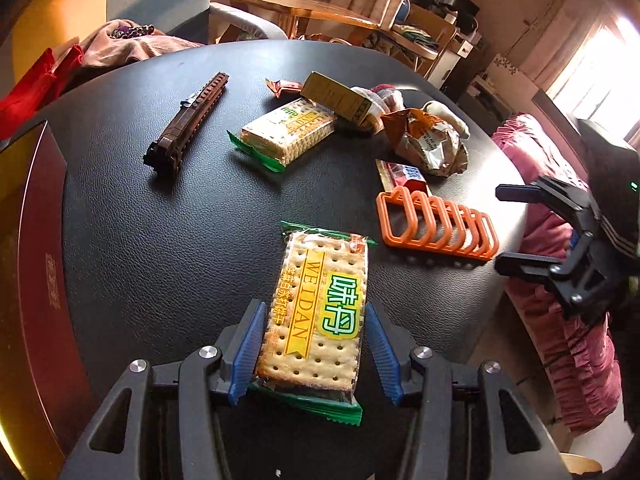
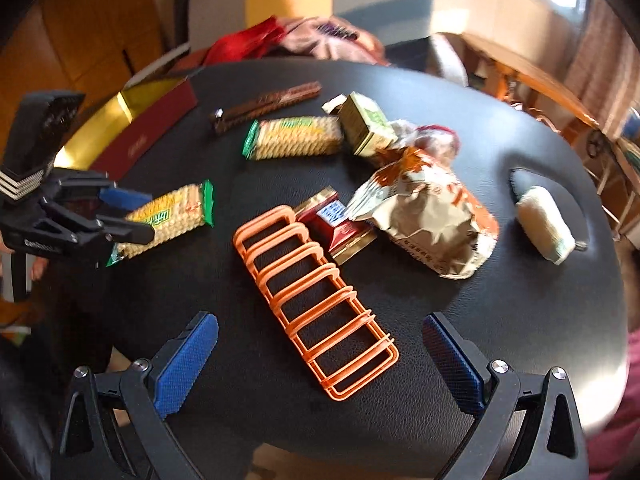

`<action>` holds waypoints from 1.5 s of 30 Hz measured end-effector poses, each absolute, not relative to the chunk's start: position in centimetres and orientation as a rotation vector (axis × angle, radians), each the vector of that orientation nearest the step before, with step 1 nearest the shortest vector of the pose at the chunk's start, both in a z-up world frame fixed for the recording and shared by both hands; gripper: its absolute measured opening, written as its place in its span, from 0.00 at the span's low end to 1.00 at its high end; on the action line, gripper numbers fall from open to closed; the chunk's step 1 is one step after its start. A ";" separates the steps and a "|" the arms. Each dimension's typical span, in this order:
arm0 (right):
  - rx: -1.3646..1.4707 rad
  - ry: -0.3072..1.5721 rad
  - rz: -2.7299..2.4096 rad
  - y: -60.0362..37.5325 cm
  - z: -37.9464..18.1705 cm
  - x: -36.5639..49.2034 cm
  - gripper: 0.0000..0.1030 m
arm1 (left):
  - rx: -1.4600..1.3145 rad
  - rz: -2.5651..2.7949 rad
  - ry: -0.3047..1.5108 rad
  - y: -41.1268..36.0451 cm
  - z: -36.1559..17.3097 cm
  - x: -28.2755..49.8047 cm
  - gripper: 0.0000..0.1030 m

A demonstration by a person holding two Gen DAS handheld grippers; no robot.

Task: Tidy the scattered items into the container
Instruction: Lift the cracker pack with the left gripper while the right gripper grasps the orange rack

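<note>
While the left tool [image 1: 316,350] straddled a cracker packet [image 1: 320,312], its ribbed blue pads [image 1: 251,344] stood either side of the clear wrapper; the left pad seemed to touch the packet's edge and the right pad stood just clear, so nothing was clamped. That packet lay flat on the table [image 1: 160,240], a round top in black pebbled leatherette. The right tool [image 2: 320,364] hovered with its pads wide apart over an orange plastic rack [image 2: 312,300] of looped dividers, gripping nothing.

Farther back lay a second cracker packet [image 1: 288,130] with crimped green ends, a long brown ridged bar [image 1: 188,120] (its make was hard to tell), a crumpled foil-and-paper snack bag [image 1: 428,142], a small olive carton [image 1: 336,98], and a glossy red-and-gold packet [image 1: 404,174] just beside the rack. A pale cloth-like roll [image 2: 544,224] sat apart near the table's rim.

The container, a dark red box with a gold lining [image 2: 132,120], stood at the table's edge, cut off by the frame in the left wrist view.
</note>
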State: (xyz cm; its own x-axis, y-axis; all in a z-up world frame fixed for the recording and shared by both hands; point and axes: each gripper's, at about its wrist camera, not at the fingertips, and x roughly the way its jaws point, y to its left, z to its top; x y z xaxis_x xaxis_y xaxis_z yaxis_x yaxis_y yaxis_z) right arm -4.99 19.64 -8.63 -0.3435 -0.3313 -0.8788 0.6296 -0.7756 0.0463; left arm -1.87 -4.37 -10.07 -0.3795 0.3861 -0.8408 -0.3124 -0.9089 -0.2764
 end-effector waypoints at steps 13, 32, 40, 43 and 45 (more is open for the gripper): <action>1.407 0.594 -1.963 17.9 -11.6 -7.4 0.79 | -1.395 2.285 0.063 -2.6 -10.4 -2.0 0.55; 1.450 0.550 -2.032 19.1 -12.2 -8.5 1.00 | -1.432 2.308 0.041 -2.0 -11.6 -3.3 0.58; 1.447 0.512 -2.092 19.7 -12.1 -8.2 1.00 | -1.428 2.312 0.030 -2.0 -11.6 -3.2 0.58; 1.457 0.502 -2.103 18.7 -12.4 -8.1 0.98 | -1.426 2.321 0.084 -1.5 -11.6 -3.0 0.58; 1.444 0.519 -2.089 18.4 -12.2 -7.8 0.91 | -1.427 2.325 0.110 -1.2 -11.6 -3.0 0.58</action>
